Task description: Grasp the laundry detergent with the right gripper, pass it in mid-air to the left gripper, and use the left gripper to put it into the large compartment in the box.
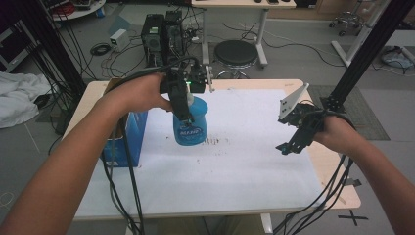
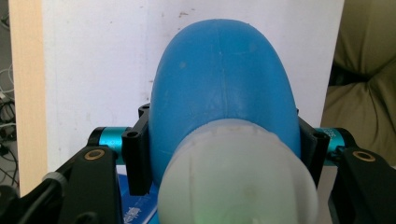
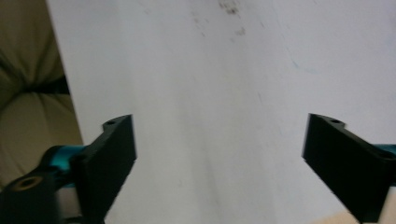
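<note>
Blue bottle (image 1: 192, 123) hangs upright above the white-covered desk (image 1: 244, 166), just beside a blue box (image 1: 128, 139), so it seems mid-carry, its destination unclear. Left tool (image 2: 224, 140) clamps its upper body below the white cap (image 2: 238, 177); right tool (image 3: 219, 154) hovers wide, empty.

Bottle label: the blue bottle (image 1: 191, 121) carries a dark blue band with white lettering at its 6 o'clock side in the high view, too blurred to read
Box print: the blue box (image 1: 128, 141), at 9 o'clock from the bottle, shows no legible words
Left gripper view: pale marks on blue below the bottle, unreadable
</note>
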Motion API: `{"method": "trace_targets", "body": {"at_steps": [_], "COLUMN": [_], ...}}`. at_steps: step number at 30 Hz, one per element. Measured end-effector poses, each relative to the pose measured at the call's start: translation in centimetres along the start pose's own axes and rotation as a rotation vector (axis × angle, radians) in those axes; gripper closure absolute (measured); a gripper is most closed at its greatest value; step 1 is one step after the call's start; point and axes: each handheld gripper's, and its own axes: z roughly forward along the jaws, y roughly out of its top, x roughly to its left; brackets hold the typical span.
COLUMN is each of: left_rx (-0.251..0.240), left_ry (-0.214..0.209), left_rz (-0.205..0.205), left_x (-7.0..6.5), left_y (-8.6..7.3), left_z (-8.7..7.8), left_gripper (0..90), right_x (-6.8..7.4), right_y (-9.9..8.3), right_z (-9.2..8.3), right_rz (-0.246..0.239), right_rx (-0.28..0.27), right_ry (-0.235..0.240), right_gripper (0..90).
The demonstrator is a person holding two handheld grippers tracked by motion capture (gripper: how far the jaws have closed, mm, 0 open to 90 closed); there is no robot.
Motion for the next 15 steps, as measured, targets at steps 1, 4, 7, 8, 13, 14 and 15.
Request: {"method": "trace_targets", "body": {"at_steps": [1,4,7,8,13,14,15], "left_rx": [-0.004,-0.003,-0.012,-0.013,-0.006,-0.004,-0.01], "left_ry": [0.005,0.014,0.019,0.023,0.036,0.044,0.053], "left_rz": [-0.01,-0.048,-0.089,-0.102,-0.151,-0.164,-0.179], "left_x": [0.2,0.8,1.4,1.6,2.8,3.0,3.2], "left_y": [-0.1,-0.4,-0.9,-1.1,-1.8,-2.1,-2.4], "left_z": [-0.1,-0.4,-0.7,-0.8,-1.1,-1.2,-1.3], "left_gripper": [37.8,37.7,37.7,37.8,37.8,37.8,37.8], "right_x": [-0.5,-1.7,-2.8,-3.1,-3.6,-3.5,-3.5], "right_y": [-0.3,-1.1,-1.6,-1.8,-2.7,-2.8,-2.9], "right_z": [0.0,0.1,0.2,0.3,1.0,1.1,1.2], "right_rz": [0.029,0.066,0.101,0.104,0.142,0.141,0.145], "right_rx": [0.023,0.062,0.058,0.061,0.071,0.084,0.091], "right_ry": [-0.006,0.01,0.053,0.065,0.077,0.071,0.06], "right_gripper": [0.6,0.6,0.8,0.8,0.8,0.9,0.9]}}
